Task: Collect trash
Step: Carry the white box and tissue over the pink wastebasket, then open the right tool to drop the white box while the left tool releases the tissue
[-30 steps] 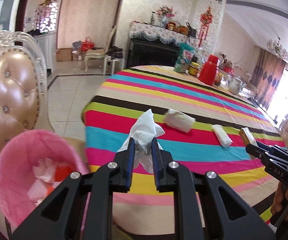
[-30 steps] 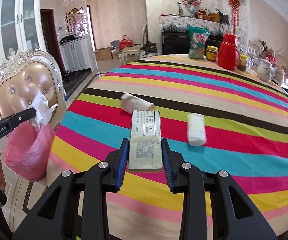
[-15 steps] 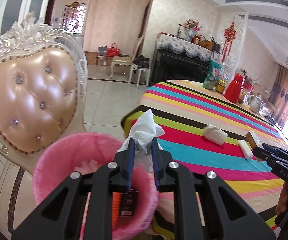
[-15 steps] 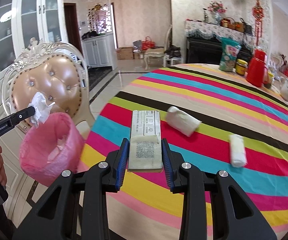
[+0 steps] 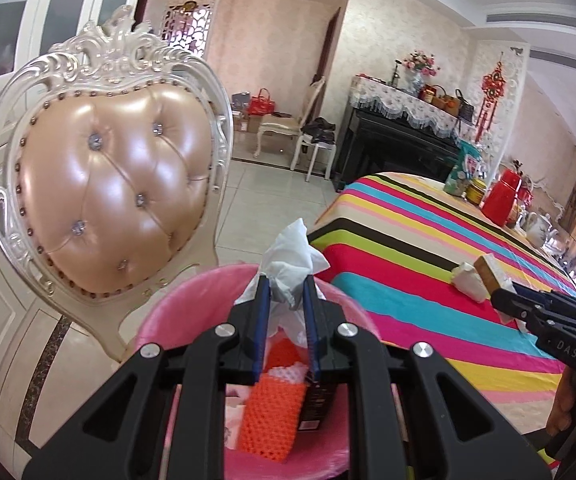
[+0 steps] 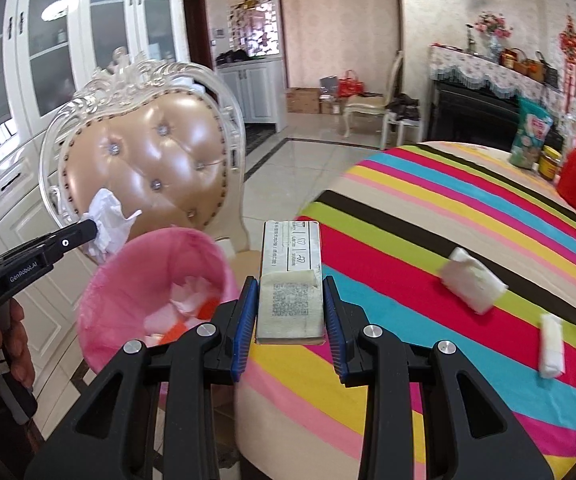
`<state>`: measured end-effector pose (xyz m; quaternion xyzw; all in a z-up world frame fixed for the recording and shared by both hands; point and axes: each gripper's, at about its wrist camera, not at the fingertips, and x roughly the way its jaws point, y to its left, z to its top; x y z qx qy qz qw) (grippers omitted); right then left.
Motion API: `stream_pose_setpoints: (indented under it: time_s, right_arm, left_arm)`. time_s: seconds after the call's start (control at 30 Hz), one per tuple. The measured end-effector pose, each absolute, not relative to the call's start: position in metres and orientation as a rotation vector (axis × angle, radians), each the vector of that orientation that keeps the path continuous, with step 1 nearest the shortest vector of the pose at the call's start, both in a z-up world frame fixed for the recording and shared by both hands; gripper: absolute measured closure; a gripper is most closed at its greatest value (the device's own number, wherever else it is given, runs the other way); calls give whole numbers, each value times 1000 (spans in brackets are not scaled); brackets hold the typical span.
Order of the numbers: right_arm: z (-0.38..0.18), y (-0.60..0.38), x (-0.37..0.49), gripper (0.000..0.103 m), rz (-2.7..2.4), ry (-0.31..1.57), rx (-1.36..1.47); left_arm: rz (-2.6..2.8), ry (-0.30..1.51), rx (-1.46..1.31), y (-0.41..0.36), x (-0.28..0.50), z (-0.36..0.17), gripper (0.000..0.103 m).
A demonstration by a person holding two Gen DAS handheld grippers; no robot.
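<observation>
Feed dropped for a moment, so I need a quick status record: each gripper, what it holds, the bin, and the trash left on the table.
left gripper: shut on crumpled tissue, above the bin
right gripper: shut on flat cardboard box, over the table edge
pink bin: beside the table, in front of the chair, already holds trash
left on striped table: two white tissue wads

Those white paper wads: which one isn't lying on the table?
The crumpled tissue in the left gripper, held above the pink bin. The other two wads lie on the striped tablecloth.
</observation>
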<state>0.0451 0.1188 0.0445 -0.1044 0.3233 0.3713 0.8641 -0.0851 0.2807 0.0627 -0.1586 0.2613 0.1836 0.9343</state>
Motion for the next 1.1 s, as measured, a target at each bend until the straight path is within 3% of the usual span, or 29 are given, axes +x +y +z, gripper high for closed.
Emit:
stream_pose_setpoints:
  time_s: [0.83,0.87,0.93,1.0,1.1]
  right_arm:
    - [22,226,37,71,913,710,-306]
    - [21,229,37,71,915,708,-310]
    - [19,232,37,68,915,709,-316]
    - [18,232,38,53,907,710,-316]
    - [16,232,39,49,907,703,-326]
  left_arm:
    - [439,528,-357,319,-104,51,86]
    - [438,528,-359,320,-104,51,82]
    - [434,533,-362,321,-104,49,75]
    - [436,536,-365,322,-103,48,71]
    - [441,537,-371,323,-103,46,66]
